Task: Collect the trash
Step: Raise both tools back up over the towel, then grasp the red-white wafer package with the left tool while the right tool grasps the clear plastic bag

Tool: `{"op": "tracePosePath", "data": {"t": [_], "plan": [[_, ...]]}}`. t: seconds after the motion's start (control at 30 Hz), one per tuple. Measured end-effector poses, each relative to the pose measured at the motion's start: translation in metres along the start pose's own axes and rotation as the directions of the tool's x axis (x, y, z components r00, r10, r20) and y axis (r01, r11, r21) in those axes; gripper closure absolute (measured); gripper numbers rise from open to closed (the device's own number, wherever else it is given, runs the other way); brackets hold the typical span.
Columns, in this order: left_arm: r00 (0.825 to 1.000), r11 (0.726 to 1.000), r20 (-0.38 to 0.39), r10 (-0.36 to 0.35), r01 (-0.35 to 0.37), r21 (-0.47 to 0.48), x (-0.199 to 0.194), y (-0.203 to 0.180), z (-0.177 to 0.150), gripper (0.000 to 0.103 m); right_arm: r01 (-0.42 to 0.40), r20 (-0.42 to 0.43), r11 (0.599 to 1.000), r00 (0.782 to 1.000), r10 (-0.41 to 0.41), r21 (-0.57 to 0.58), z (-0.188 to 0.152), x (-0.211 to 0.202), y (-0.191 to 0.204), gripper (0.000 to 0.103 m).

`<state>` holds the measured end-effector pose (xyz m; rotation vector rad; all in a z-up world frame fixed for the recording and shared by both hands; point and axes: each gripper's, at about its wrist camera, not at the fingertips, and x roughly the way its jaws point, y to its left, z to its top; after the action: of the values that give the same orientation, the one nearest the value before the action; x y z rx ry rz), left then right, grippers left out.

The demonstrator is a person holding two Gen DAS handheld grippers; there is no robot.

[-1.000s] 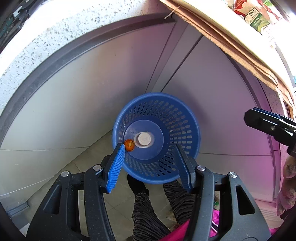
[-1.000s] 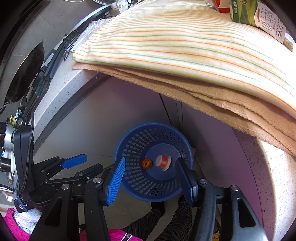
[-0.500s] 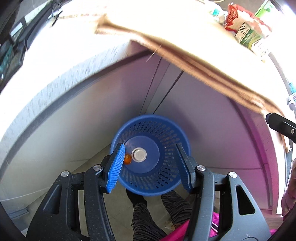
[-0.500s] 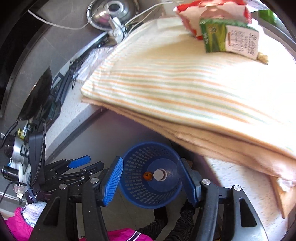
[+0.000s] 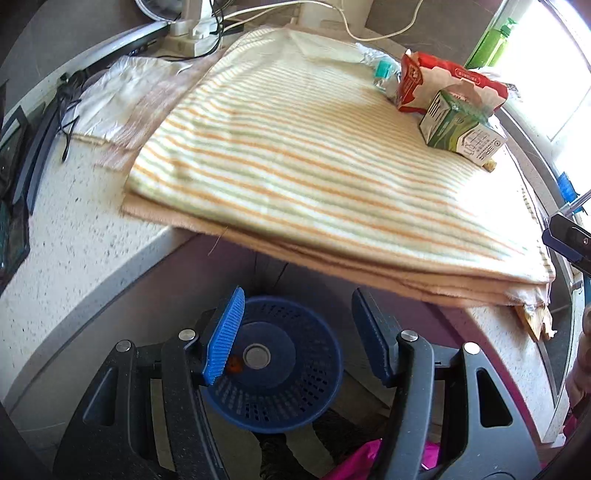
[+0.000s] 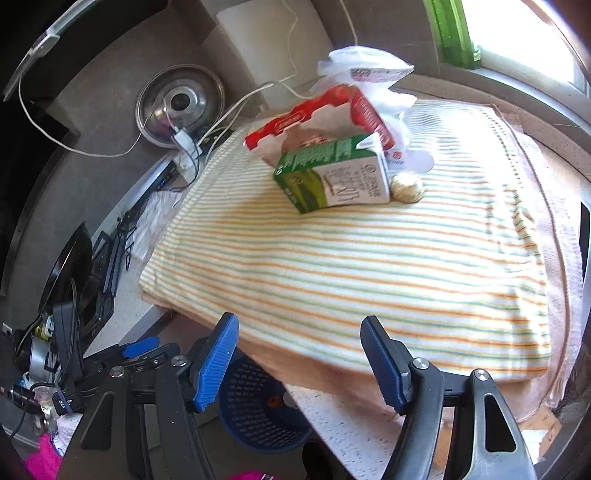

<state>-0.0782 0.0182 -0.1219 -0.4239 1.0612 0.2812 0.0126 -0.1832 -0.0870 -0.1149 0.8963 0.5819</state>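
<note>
A blue mesh waste basket (image 5: 295,384) stands on the floor below the counter edge, holding a small white cup (image 5: 256,357) and an orange bit (image 5: 234,366). It also shows in the right wrist view (image 6: 255,410). On the striped towel (image 6: 369,258) lie a green and white carton (image 6: 332,181), a torn red box (image 6: 332,110), a crumpled gold foil ball (image 6: 406,188) and white plastic wrapping (image 6: 365,70). My left gripper (image 5: 297,334) is open and empty above the basket. My right gripper (image 6: 299,356) is open and empty over the towel's near edge.
The speckled white counter (image 5: 74,229) carries a power strip with cables (image 5: 192,33) at the back. A steel pot lid (image 6: 181,103) leans on the wall. A green bottle (image 5: 495,40) stands by the window. Dark equipment (image 6: 85,277) sits at the left.
Both grippers have risen and tilted up from looking down into the basket, so the counter top, towel and trash have come into view. Both stay open and empty.
</note>
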Motion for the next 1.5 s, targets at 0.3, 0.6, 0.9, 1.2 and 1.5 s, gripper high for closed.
{"op": "tracePosePath", "data": {"t": [0.3, 0.6, 0.9, 1.2, 1.5], "plan": [[0.997, 1.0, 0.071, -0.014, 0.012, 0.024, 0.006, -0.039, 0.045, 0.037, 0.019, 0.077, 0.999, 0.997, -0.022, 0.039, 0.042, -0.02, -0.042, 0.029], [0.992, 0.997, 0.122, -0.019, 0.01, 0.075, -0.001, -0.069, 0.086, 0.034, -0.065, 0.203, 0.995, 0.978, 0.048, 0.078, 0.107, -0.051, -0.071, 0.016], [0.98, 0.97, 0.197, -0.029, -0.02, 0.242, -0.011, -0.129, 0.139, 0.032, -0.024, 0.218, 0.995, 0.975, 0.043, -0.092, 0.179, -0.045, -0.05, 0.01], [0.98, 0.932, 0.196, -0.042, -0.032, 0.361, -0.002, -0.173, 0.173, 0.03, -0.005, -0.04, 0.994, 0.999, 0.001, -0.108, 0.241, 0.039, -0.05, 0.01], [0.987, 0.905, 0.155, -0.031, -0.038, 0.424, 0.014, -0.191, 0.186, 0.03, 0.032, -0.294, 0.999, 0.955, -0.043, -0.04, 0.267, 0.119, -0.076, 0.01]]}}
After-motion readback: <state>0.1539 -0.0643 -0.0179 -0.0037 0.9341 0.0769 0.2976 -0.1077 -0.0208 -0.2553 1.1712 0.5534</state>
